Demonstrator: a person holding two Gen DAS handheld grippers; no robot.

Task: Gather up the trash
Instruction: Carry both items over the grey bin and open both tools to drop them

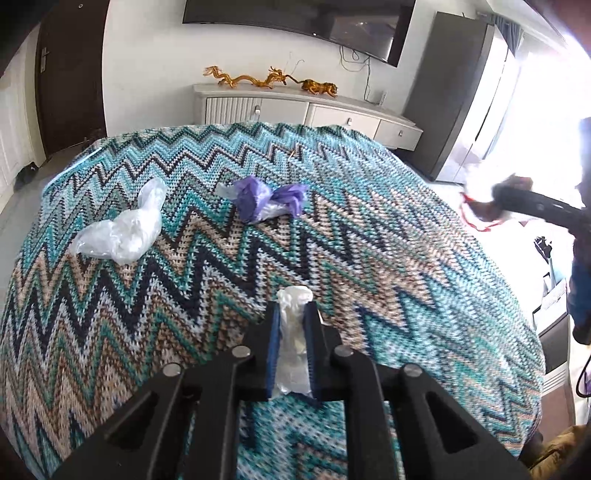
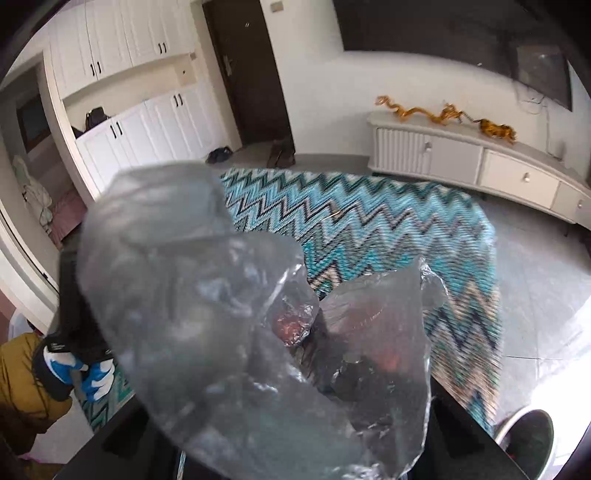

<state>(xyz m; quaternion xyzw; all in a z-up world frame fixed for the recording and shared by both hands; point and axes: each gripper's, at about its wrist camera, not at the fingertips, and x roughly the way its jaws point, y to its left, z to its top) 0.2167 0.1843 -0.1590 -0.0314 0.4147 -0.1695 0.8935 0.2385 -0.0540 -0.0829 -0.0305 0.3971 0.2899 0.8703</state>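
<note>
My left gripper is shut on a small clear plastic scrap just above the zigzag blanket. A crumpled clear plastic bag lies on the blanket at the left. A purple plastic wad lies near the middle, further back. My right gripper shows in the left wrist view at the far right, off the blanket's edge, holding clear plastic. In the right wrist view a large clear plastic bag covers the fingers, which are hidden behind it.
A white low cabinet with gold dragon figures stands behind the blanket, below a wall TV. A dark door is at the left. A round bin rim shows at the lower right on the grey floor.
</note>
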